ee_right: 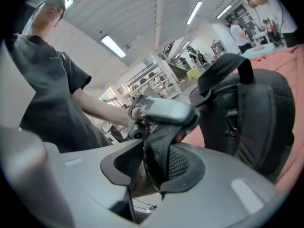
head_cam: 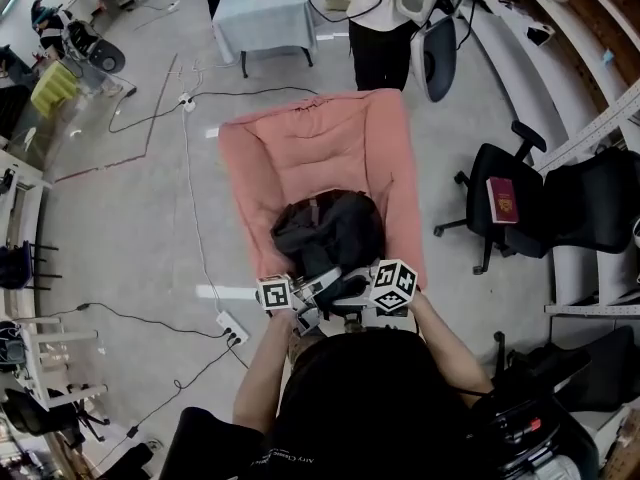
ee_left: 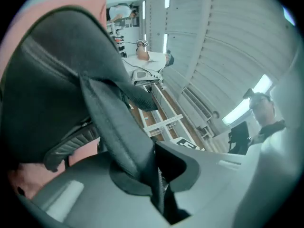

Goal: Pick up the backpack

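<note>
A black backpack (head_cam: 330, 230) (ee_right: 256, 113) (ee_left: 42, 80) lies on a pink floor cushion (head_cam: 300, 148), its near end towards me. Both grippers sit side by side at that near end. My left gripper (head_cam: 312, 290) (ee_left: 156, 175) is shut on a flat black strap (ee_left: 114, 122) that runs from the bag down between its jaws. My right gripper (head_cam: 347, 293) (ee_right: 152, 167) is open, with a padded mesh shoulder strap (ee_right: 161, 151) lying between its jaws and a gap showing on the strap's left side. In the right gripper view the left gripper's grey body (ee_right: 166, 109) sits just beyond that strap.
Black office chairs (head_cam: 560, 208) stand right of the cushion, one bearing a red book (head_cam: 503, 200). A cloth-covered table (head_cam: 265, 13) and a standing person (head_cam: 385, 28) are beyond the cushion. A power strip (head_cam: 232, 326) and cables lie on the floor at left.
</note>
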The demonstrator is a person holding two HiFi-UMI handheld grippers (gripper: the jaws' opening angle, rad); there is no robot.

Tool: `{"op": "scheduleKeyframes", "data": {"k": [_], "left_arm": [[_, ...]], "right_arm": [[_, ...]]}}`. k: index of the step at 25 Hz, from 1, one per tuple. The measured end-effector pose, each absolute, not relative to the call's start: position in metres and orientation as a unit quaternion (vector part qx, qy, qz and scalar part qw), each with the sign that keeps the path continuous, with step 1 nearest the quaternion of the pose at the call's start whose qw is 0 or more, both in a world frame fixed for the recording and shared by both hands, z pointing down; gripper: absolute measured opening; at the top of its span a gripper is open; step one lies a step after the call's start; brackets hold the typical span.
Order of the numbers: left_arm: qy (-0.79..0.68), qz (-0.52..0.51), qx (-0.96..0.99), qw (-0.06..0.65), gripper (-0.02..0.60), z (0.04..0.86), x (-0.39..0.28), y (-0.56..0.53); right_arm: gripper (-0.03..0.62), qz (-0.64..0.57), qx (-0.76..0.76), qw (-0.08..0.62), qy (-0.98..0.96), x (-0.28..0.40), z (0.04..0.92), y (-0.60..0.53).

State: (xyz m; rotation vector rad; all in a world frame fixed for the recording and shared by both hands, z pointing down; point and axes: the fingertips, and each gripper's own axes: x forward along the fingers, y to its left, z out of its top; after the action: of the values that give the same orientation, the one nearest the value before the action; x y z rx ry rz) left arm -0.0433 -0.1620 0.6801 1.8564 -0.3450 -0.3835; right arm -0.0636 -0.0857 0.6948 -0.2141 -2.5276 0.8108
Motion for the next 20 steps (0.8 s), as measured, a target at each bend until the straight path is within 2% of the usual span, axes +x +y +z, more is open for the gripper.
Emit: {"op": "scheduleKeyframes", "data": {"k": [2, 4, 5, 8, 10, 11, 13, 17, 20], "left_arm": [[-0.171, -0.164, 0.794, 0.56, 0.015, 0.68, -0.059, -0.164], [-0.153, -0.217, 0.772, 0.578, 0.015, 0.663, -0.073, -0.161], [-0.143, -0.237, 0.761, 0.587, 0.015, 0.655, -0.079, -0.158], [-0.136, -0.247, 0.752, 0.596, 0.015, 0.645, -0.095, -0.143], [-0.143, -0.242, 0.758, 0.589, 0.015, 0.642, -0.103, -0.135], [-0.145, -0.242, 0.758, 0.588, 0.015, 0.642, -0.105, -0.132], [-0.151, -0.244, 0.753, 0.592, 0.015, 0.644, -0.108, -0.124], [-0.158, -0.25, 0.742, 0.601, 0.015, 0.645, -0.107, -0.116], [-0.149, -0.26, 0.733, 0.61, 0.017, 0.642, -0.108, -0.111]], "right_arm": [[0.155, 0.294, -0.067, 0.236, -0.924, -0.052, 0.704, -0.093], [0.135, 0.32, -0.029, 0.218, -0.922, -0.033, 0.717, -0.116], [0.163, 0.332, 0.007, 0.212, -0.919, -0.021, 0.727, -0.133], [0.171, 0.323, 0.137, 0.242, -0.905, 0.013, 0.774, -0.185], [0.239, 0.308, 0.172, 0.283, -0.892, 0.021, 0.804, -0.202], [0.252, 0.304, 0.166, 0.296, -0.89, 0.018, 0.813, -0.203], [0.232, 0.31, 0.118, 0.302, -0.894, 0.0, 0.822, -0.19], [0.225, 0.324, -0.007, 0.297, -0.898, -0.049, 0.82, -0.143], [0.212, 0.345, -0.046, 0.277, -0.896, -0.083, 0.814, -0.126]]}}
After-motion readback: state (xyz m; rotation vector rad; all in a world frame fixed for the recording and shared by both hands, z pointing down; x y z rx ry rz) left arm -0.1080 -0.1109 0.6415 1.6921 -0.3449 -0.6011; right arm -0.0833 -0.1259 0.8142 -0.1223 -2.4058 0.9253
